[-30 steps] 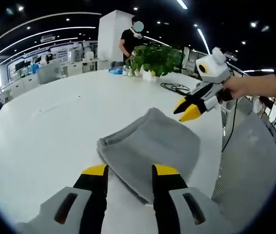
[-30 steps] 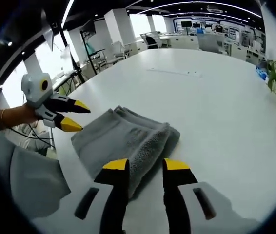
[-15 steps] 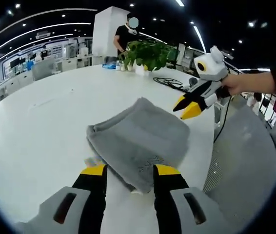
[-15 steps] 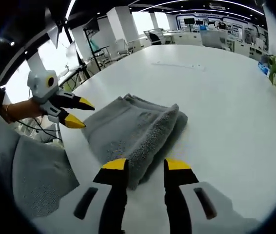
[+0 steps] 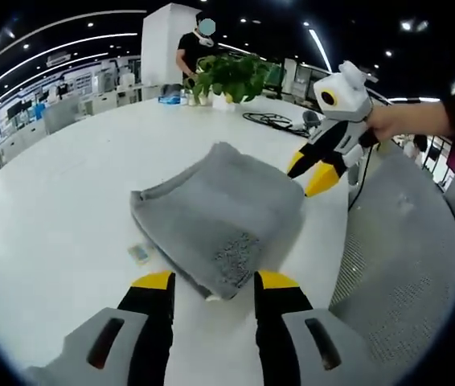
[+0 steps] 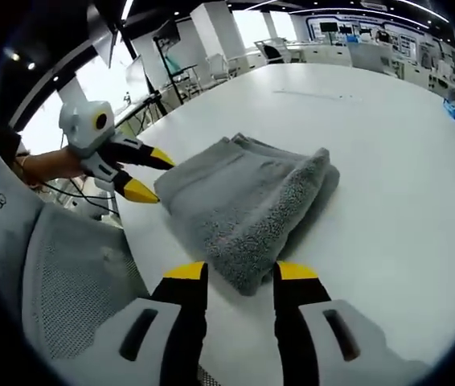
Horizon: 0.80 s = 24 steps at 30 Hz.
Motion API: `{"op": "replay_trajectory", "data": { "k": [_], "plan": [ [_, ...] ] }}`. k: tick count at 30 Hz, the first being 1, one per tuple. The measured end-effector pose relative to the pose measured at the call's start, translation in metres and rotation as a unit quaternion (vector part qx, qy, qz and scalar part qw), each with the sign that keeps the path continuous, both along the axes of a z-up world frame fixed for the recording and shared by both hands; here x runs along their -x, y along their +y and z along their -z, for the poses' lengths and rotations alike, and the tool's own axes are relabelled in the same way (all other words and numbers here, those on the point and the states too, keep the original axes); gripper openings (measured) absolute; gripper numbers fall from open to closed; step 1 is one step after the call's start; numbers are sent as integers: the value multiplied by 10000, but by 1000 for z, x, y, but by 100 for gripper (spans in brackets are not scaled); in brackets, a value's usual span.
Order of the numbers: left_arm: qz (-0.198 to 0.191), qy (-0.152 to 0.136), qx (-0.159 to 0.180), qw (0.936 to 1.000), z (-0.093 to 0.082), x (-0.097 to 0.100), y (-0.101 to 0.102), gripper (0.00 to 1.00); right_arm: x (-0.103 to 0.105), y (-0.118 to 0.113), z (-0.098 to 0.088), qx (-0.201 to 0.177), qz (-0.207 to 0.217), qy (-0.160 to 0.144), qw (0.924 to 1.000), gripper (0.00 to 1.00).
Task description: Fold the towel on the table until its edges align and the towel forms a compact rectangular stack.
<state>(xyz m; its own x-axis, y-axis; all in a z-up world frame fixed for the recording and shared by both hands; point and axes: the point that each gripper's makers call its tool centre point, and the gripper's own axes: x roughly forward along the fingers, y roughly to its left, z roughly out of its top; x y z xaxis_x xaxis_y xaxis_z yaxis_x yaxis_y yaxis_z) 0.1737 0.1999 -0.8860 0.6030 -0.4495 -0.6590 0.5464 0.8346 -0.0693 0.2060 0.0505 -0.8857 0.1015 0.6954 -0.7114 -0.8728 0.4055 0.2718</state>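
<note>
Both grippers, left (image 5: pixel 208 283) and right (image 6: pixel 242 275), hover open and empty beside the folded towel (image 5: pixel 221 211) on the surface (image 5: pixel 59 201). Soft, limp, probably light; pinch corners.

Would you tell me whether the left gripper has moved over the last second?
Yes. The left gripper has moved toward the towel; its tips now reach the towel's edge.

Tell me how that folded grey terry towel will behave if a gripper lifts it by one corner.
The folded grey terry towel would likely droop and unfold, since its stacked layers lie loose. Its looped pile should grip rather than slip. On the white table it probably bunches when pushed.
</note>
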Motion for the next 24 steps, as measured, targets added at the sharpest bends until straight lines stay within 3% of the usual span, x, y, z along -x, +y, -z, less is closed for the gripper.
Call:
{"op": "replay_trajectory", "data": {
  "k": [9, 24],
  "plan": [
    [57, 266, -150, 9995, 19, 7, -4, 35, 6, -6, 16, 374, -122, -124, 9991, 28],
    [81, 257, -386, 9989, 20, -4, 0, 24, -9, 0, 17, 435, -38, -348, 9984, 20]
  ]
}}
